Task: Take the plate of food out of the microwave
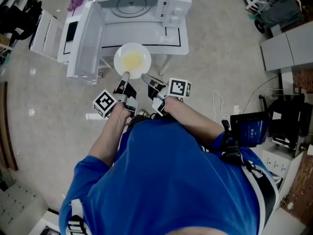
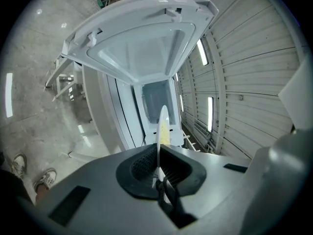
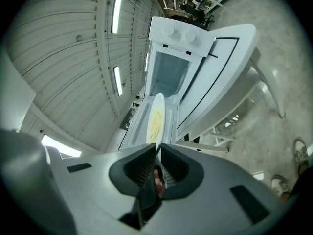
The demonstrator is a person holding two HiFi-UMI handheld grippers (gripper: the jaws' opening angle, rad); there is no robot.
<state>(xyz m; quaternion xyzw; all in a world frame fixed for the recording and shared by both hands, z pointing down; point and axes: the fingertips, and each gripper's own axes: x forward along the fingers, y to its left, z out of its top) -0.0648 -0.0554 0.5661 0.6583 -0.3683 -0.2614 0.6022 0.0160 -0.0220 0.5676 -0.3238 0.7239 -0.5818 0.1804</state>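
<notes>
In the head view, the plate (image 1: 132,60) sits in the upper middle of the frame, clear of the microwave (image 1: 142,6) and just in front of its opening, over the edge of the white table (image 1: 176,40). The door (image 1: 83,38) stands swung open at the upper left. The left gripper (image 1: 125,75) and the right gripper (image 1: 145,76) each pinch the plate's near rim, side by side. Yellow food (image 1: 132,60) lies in the middle of the plate.

In the left gripper view, the plate (image 2: 163,124) shows edge-on as a thin white blade at centre. The left gripper (image 2: 159,163) has its jaws nearly together, clamped on the rim. The door (image 2: 142,38) fills the top of the frame.

In the right gripper view, the plate (image 3: 156,119) is again edge-on at centre, with the food (image 3: 155,124) visible on its face. The right gripper (image 3: 157,155) has its jaws narrow, gripping the rim. The microwave (image 3: 173,58) is above them.

To my eye the plate is stiff, thin and fairly light, with a smooth face that could slip between the pads. It would likely chip or break if dropped. With both holds on one side of the rim, the far edge wants to dip. I would keep it level so the loose food stays put.
</notes>
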